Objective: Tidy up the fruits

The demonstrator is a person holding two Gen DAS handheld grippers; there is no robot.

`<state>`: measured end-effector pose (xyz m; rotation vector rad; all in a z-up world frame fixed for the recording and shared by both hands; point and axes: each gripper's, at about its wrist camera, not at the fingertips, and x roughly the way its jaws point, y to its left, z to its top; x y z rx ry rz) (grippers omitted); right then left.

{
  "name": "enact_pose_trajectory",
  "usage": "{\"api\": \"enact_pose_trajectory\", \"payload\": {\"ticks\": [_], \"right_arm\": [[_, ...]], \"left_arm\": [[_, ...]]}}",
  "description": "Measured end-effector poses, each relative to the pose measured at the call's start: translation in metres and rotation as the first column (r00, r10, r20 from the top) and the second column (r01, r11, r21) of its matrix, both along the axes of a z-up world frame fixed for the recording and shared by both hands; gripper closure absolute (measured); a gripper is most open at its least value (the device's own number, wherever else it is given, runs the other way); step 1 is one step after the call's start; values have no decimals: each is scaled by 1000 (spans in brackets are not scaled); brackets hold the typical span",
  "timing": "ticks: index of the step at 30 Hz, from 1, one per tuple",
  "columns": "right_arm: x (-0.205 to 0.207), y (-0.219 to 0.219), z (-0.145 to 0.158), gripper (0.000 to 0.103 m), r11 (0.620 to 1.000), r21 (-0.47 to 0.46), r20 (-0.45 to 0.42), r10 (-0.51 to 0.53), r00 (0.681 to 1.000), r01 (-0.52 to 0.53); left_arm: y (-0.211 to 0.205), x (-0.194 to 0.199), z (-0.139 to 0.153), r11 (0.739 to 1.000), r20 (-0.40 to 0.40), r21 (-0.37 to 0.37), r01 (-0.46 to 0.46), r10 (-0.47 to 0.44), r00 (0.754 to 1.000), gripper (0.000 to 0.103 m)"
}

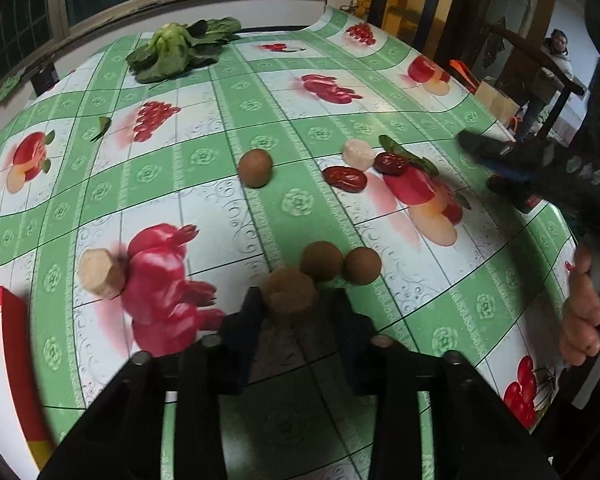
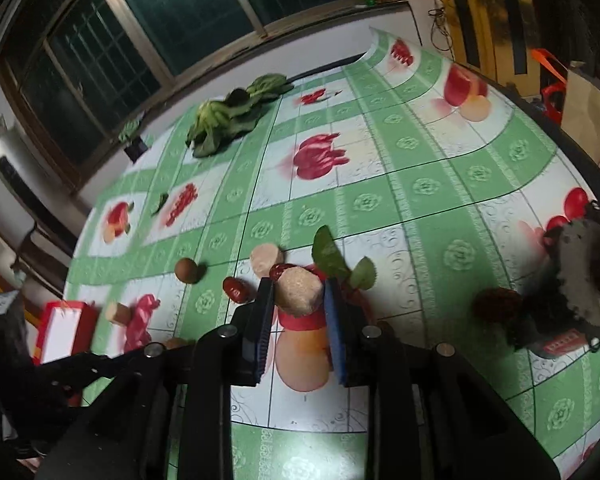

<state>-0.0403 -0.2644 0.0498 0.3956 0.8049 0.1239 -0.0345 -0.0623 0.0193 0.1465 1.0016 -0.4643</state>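
Between my right gripper fingers sits a rough beige cylinder, clamped. Left gripper likewise pinches a brown grainy chunk above the glossy tablecloth.

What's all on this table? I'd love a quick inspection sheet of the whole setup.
Surface: green checked tablecloth printed with fruit pictures.
Job's things: round brown fruits, dark red dates, beige chunks scattered about.
Clutter: leafy greens at the far edge; red and white box.
Tongs: left tongs around a brown chunk; right tongs around a beige chunk.
Cables: wires on the far wall.
Surroundings: dark window; a bystander.
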Motion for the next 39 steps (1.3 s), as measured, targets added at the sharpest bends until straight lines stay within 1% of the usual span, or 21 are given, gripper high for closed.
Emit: {"api": "enact_pose_trajectory", "payload": {"ticks": [1, 2, 4, 6, 8, 10, 13, 17, 19, 21, 24, 25, 28, 32, 34, 36, 39], "right_arm": [[-4, -5, 3, 76, 1000, 19, 20, -14, 1000, 13], [-11, -13, 9, 76, 998, 61, 60, -32, 998, 28], [-21, -25, 17, 76, 992, 113, 126, -67, 990, 53], [-26, -30, 22, 76, 989, 126, 165, -98, 981, 78], [-27, -32, 23, 76, 986, 137, 180, -116, 977, 91], [-25, -30, 22, 76, 987, 133, 176, -113, 978, 90], [-21, -23, 21, 76, 992, 100, 162, -92, 983, 77], [-26, -11, 23, 76, 998, 53, 186, -52, 981, 43], [-29, -5, 22, 76, 998, 63, 190, -38, 981, 26], [-35, 7, 20, 76, 997, 83, 190, -20, 982, 4], [-42, 37, 20, 76, 996, 64, 201, 45, 979, -59], [-45, 51, 21, 76, 994, 67, 203, 77, 976, -92], [-50, 85, 20, 76, 982, 78, 201, 156, 967, -174], [-55, 144, 22, 76, 954, 52, 195, 281, 940, -296], [-59, 176, 24, 76, 931, 45, 189, 349, 918, -364], [-64, 200, 25, 76, 914, 23, 191, 394, 899, -406], [-71, 236, 28, 76, 882, -1, 191, 462, 866, -471]], "left_arm": [[0, -1, 0, 1000, 7, 1, 4, -4, 1000, 76], [-1, -2, 0, 1000, 13, 2, 7, -7, 1000, 76], [0, -4, 0, 1000, 22, 1, 8, -8, 1000, 76], [2, -6, 1, 1000, 25, -9, 1, -1, 1000, 76], [7, -12, 5, 1000, 39, -14, -10, 10, 999, 76], [18, -20, 14, 999, 68, -25, -30, 32, 997, 76], [39, -33, 29, 996, 111, -40, -82, 86, 990, 76], [67, -51, 45, 986, 157, -64, -156, 165, 974, 76], [80, -64, 53, 978, 207, -53, -201, 208, 956, 76], [91, -73, 60, 970, 235, -55, -235, 241, 942, 76], [106, -84, 70, 959, 280, -55, -279, 283, 917, 76], [113, -89, 74, 952, 302, -48, -302, 302, 904, 76], [131, -99, 80, 937, 333, -48, -346, 341, 879, 76], [157, -109, 84, 913, 356, -51, -405, 395, 847, 76], [172, -113, 84, 897, 366, -50, -439, 426, 828, 76], [188, -117, 84, 880, 374, -53, -473, 457, 808, 76], [207, -123, 83, 859, 383, -55, -509, 489, 783, 76]]}}
